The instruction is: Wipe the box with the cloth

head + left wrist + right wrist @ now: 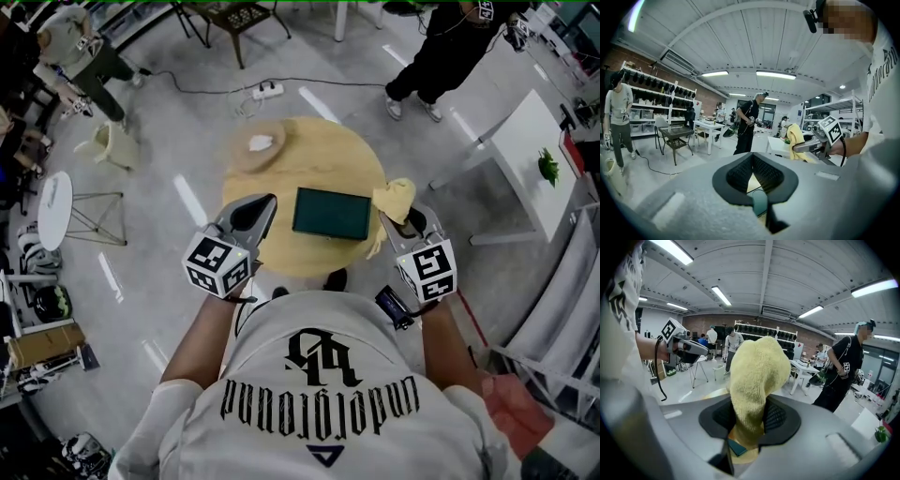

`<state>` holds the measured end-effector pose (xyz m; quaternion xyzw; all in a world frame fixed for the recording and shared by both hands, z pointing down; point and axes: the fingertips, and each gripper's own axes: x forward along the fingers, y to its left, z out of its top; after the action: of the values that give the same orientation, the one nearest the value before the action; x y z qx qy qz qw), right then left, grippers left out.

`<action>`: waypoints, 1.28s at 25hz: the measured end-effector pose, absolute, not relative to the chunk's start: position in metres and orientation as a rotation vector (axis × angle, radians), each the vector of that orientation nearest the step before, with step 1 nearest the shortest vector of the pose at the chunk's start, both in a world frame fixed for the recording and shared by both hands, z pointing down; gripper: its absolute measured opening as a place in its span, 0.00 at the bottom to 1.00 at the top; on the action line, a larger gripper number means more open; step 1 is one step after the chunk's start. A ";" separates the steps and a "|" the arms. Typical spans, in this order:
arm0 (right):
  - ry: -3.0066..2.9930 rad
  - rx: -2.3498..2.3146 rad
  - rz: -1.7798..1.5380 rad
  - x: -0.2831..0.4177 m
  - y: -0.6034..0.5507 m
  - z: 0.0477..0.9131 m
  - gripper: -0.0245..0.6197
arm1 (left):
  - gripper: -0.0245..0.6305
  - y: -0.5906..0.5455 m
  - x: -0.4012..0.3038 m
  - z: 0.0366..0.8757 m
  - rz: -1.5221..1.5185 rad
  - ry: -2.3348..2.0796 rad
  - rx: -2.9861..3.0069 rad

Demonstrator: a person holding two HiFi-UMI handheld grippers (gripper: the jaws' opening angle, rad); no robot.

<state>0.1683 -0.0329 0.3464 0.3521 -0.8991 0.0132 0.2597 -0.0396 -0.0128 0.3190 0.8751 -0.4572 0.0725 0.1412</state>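
Your left gripper (255,216) hangs by the left rim of the round counter (319,150). Its jaws are pressed together with nothing between them, so I judge it is free to brace rather than carry.

Just to its right, the dark green box (331,214) lies flat on the near half of the counter, apart from both grippers. Its broad top faces up, which makes that the face most ready for wiping.

At the right, your right gripper (405,223) is clamped on the yellow cloth (394,199). The cloth is gripped partway along, so a loose wad stands out past the jaws, and that wad looks like your wiping pad. It sits beside the box's right end and seems raised clear of it, though I cannot tell for sure.

The box's near long side lies close to the counter's rim toward you. A stroke pulled your way could slide it off, so you would do better wiping along its length or away from you. The far half of the counter is mostly open, with only a small dish (258,142) at the far left. A person stands beyond the far right, well apart from the counter.
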 end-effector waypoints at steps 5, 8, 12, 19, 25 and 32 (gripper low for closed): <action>-2.428 1.028 0.047 0.144 0.003 0.336 0.22 | 0.05 0.019 -0.066 0.306 0.205 -1.257 2.581; -2.427 1.054 0.053 0.124 0.027 0.335 0.22 | 0.05 0.038 -0.085 0.304 0.203 -1.225 2.606; -2.422 1.070 0.064 0.100 0.060 0.337 0.22 | 0.05 0.062 -0.098 0.314 0.199 -1.160 2.620; -2.420 1.112 0.069 0.090 0.097 0.330 0.22 | 0.05 0.089 -0.098 0.316 0.188 -1.081 2.647; -2.426 1.075 0.024 0.110 0.121 0.327 0.22 | 0.05 0.106 -0.079 0.302 0.161 -1.094 2.673; -2.473 1.056 0.011 0.149 0.150 0.321 0.22 | 0.05 0.134 -0.035 0.296 0.134 -1.128 2.665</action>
<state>0.1492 0.1502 0.3207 0.3827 -0.8962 0.0039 0.2242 -0.0349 0.1341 0.2963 0.9131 -0.3864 0.0459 0.1220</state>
